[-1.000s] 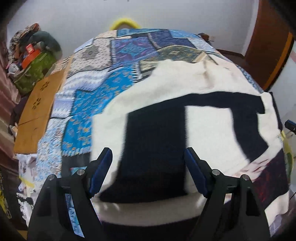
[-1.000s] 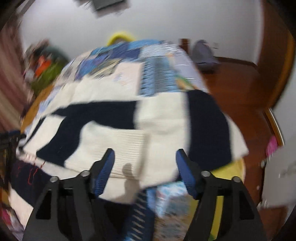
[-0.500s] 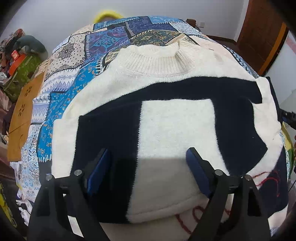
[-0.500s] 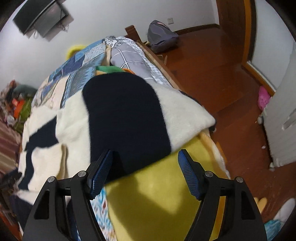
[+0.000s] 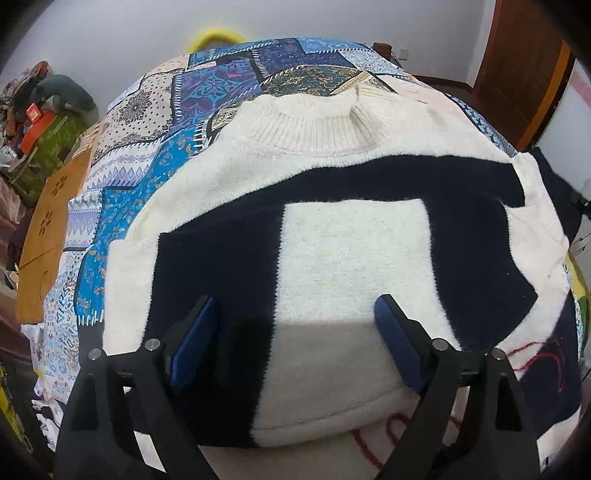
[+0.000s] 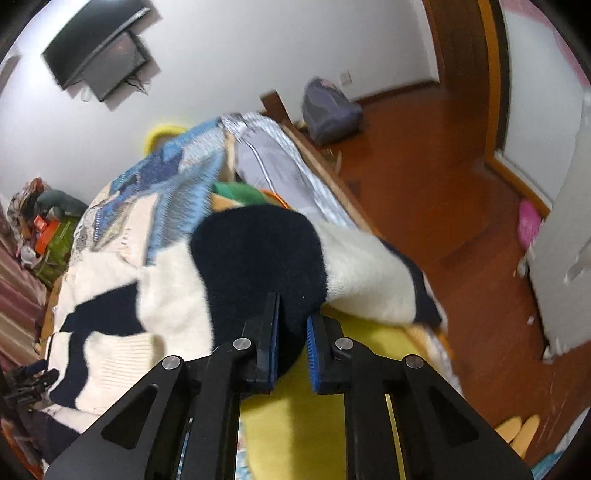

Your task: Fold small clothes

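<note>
I see a bed with a patchwork quilt [image 5: 192, 155] of blue, purple and cream squares. A white wall [image 5: 129, 33] stands behind the quilt. Left of the quilt there is a brown wooden board [image 5: 48, 236] with flower holes, and past it a heap of things with an orange box [image 5: 35, 122]. Right of the quilt is a brown door [image 5: 524, 70]. A yellow ring [image 5: 216, 37] peeks up at the far end of the quilt.

From my right camera I see a red-brown wood floor [image 6: 436, 184] to the right of the quilt. A grey bag [image 6: 328, 110] sits on that floor by the wall. A black TV [image 6: 99, 62] hangs on the wall above the quilt. A pink thing [image 6: 530, 225] lies on the floor next to a white door. A yellow sheet [image 6: 369, 350] shows at the near edge of the bed.

The sweater [image 5: 351, 258] is cream with wide dark navy bands. It lies spread on the quilt, with its ribbed collar at the far side.

My left gripper [image 5: 295, 343] hangs over the near part of the sweater. Its blue fingers [image 5: 194, 343] are spread wide, and nothing is between them.

My right gripper [image 6: 291, 343] is pinching the sweater at a dark navy part. Its fingers [image 6: 314, 347] are close together, with the thick cloth squeezed between them. That part of the sweater bulges up over the yellow sheet.
</note>
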A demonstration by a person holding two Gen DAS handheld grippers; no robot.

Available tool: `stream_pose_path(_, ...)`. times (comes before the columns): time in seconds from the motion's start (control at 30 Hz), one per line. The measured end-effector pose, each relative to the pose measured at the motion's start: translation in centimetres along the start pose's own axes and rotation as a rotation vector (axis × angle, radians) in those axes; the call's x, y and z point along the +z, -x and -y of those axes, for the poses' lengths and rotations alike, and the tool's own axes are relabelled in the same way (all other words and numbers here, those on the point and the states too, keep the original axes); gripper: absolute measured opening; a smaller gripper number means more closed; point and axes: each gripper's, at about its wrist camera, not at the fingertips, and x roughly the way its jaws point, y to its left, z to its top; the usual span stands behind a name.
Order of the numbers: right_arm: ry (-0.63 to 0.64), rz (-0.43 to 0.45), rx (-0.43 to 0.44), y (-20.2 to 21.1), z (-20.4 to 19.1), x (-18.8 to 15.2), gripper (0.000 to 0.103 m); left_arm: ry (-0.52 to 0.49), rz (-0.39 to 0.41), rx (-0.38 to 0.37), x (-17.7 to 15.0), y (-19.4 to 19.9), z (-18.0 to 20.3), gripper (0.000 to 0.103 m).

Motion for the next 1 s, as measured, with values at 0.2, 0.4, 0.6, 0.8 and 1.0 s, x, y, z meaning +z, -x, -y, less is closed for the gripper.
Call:
stream_pose_path(0.2,0.136,0.104,0.072,4.1,-5.5,2.0,0.011,0.001,0.017,0.008,-0.2,1.1,-0.3,0.086)
stream_pose_path(0.4,0.3,0.127,0.178,5.8,-13.0,1.2,0.011,0.008,0.042,0.021,-1.3,2.4,-1.7,0.086)
stream_pose_path(0.6,0.411,0.01,0.236,2.2,-18.5,-2.7,0.011,0.021,0.051,0.029,-2.3,3.4,-3.2,0.086)
stream_pose_path(0.8,0.401,-0.152,0.218,-2.5,-18.5,-6.3,0.02,-0.002,0.074,0.06,-3.1,4.4,-3.5,0.086)
stream_pose_path(1.0,0.379,-0.169,0.245,-0.2,-16.4,-6.6,0.044,-0.01,0.085,0.061,-2.8,4.6,-3.0,0.086)
